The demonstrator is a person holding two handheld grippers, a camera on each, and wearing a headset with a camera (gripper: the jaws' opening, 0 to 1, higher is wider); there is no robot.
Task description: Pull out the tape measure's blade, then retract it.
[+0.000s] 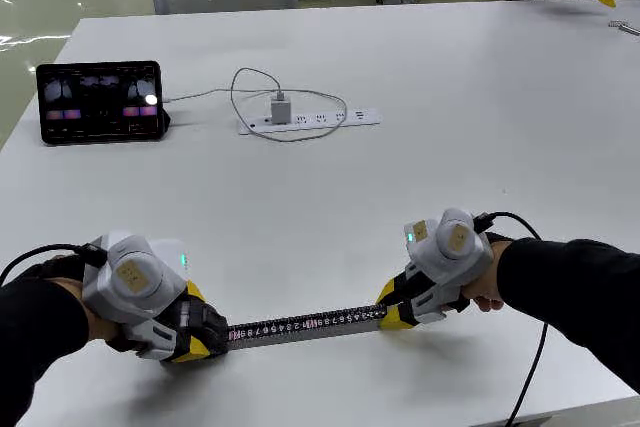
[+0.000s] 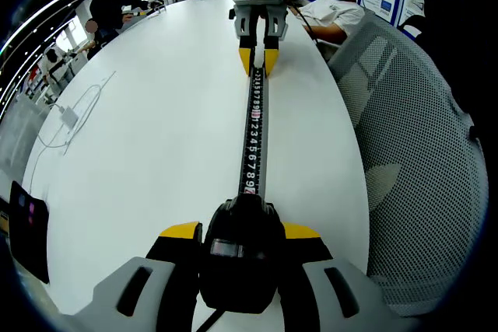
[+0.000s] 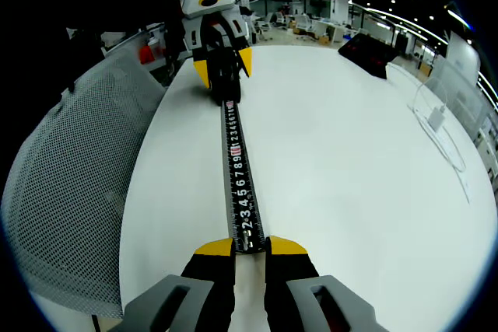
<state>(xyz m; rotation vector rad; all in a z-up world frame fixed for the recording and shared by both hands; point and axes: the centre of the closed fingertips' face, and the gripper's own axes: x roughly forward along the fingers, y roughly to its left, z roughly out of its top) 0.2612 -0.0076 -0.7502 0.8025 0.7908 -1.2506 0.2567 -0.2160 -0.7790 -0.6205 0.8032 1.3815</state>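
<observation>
- My left tool (image 2: 241,232) is clamped on the black tape measure case (image 2: 240,266), with one yellow-tipped jaw on each side of it.
- My right tool (image 3: 249,246) is nearly closed, pinching the free end of the blade (image 3: 236,165) between its jaw tips.
- The blade runs straight from the case to the right tool with its numbered face up, low over the white bench (image 1: 420,147) near the front edge. I cannot tell whether it touches the surface.
- The two tools face each other, well apart, along the blade's line.
- Farther back on the bench, a tablet (image 1: 100,100) with a lit screen stands near a white power strip (image 1: 330,119). A charger is plugged into the strip, with a looped cable.
</observation>
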